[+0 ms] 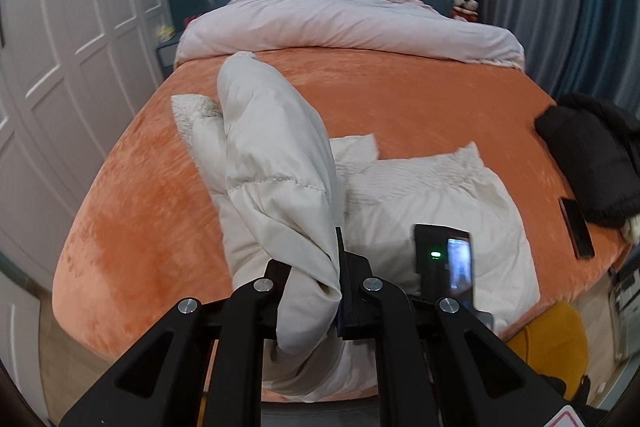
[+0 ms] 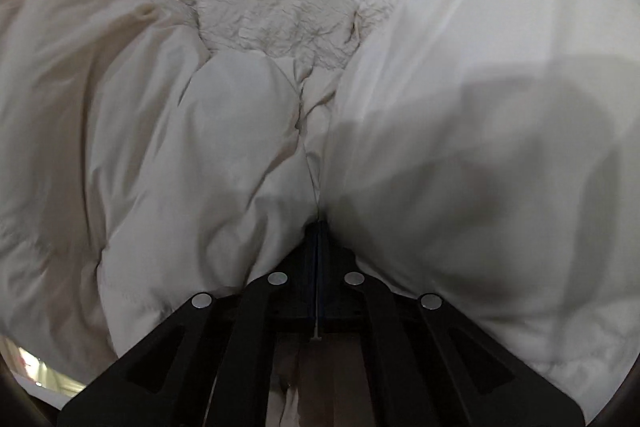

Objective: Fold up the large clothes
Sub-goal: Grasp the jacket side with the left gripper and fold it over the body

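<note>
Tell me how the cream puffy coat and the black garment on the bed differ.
The cream puffy coat is pale and quilted; the black garment is dark and looks fuzzy. The cream puffy coat lies mid-bed near the front edge, the black garment at the right edge. The left hand-held gripper holds a fold of the coat up; the black garment lies untouched in a heap. Both rest on the orange bedspread.

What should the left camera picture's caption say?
Left claw lifts puffy cream quilted jacket's sleeve above orange plush bed.
</note>
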`<state>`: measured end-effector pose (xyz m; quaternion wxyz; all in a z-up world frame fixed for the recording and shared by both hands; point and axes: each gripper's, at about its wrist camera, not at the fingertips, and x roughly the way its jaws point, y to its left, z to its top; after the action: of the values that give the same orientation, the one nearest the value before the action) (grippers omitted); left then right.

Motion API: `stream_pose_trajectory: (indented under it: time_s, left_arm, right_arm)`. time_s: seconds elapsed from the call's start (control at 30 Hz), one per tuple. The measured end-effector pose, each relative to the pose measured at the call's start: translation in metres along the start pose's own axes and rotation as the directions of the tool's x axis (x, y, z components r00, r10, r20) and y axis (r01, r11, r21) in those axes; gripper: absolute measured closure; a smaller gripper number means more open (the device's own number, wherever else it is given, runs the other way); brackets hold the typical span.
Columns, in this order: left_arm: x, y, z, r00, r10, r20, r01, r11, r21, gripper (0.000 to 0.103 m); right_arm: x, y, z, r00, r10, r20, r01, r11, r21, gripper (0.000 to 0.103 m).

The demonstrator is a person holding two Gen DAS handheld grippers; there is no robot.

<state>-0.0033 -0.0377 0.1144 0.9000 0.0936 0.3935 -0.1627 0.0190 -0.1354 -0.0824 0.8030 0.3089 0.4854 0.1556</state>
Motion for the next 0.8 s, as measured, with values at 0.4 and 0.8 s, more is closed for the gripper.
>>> stream_pose_trajectory:
  time_s: [0.4,0.8]
  left_arm:
    - [0.018,-0.072,-0.004,0.998,-0.049,-0.035,0.055,0.984,0.172,0.095]
    - [-0.032,0.06,0.018,0.988,-0.142,0.057,0.15,0.97,-0.191,0.098]
  right_arm:
    - [-0.007,-0.009,-0.015,0.999,0.049,0.016,-0.049,0.999,-0.004,0.103]
    - [-0.105,-0.031,-0.002,0.984,-0.07,0.162,0.062,0.997,0.056,0.102]
